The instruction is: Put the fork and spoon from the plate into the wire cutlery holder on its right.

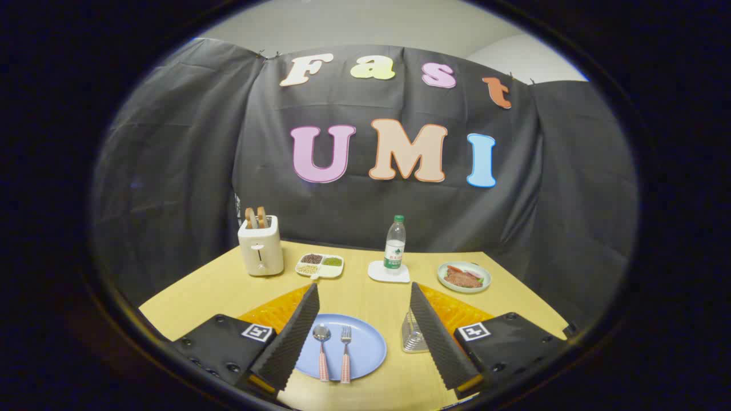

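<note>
The hand-held gripper [363,294] hangs above the near part of the light wooden bench [365,297] with its two fingers [297,337] spread wide and nothing between the pads. In the gap between the fingers lies a round pale-blue plate [365,342], flat on the bench and partly hidden behind the left finger. On the plate rest a metal spoon with a striped pink handle [322,351] and, just to its right, a metal fork with the same striped pink handle [345,354]. They lie side by side, close but apart, with their heads pointing away from the hand-held gripper and their handles toward it.

Just right of the plate, tucked against the inner face of the right finger, stands a small silver wire cutlery holder [412,337]; the finger covers part of it. An orange mat [274,311] shows under the plate and behind both fingers.

Beyond the fingertips, farther across the bench, sit four things in a rough row. Far to the left is a cream toaster with two slices of bread standing in its slots [260,248]. Next comes a white divided dish holding dark, pale and green grains [320,266]. Ahead of the right finger a clear plastic bottle with a green cap [394,242] stands upright on a white coaster [388,273]. Farthest right is a pale-green plate of food [464,277].
</note>
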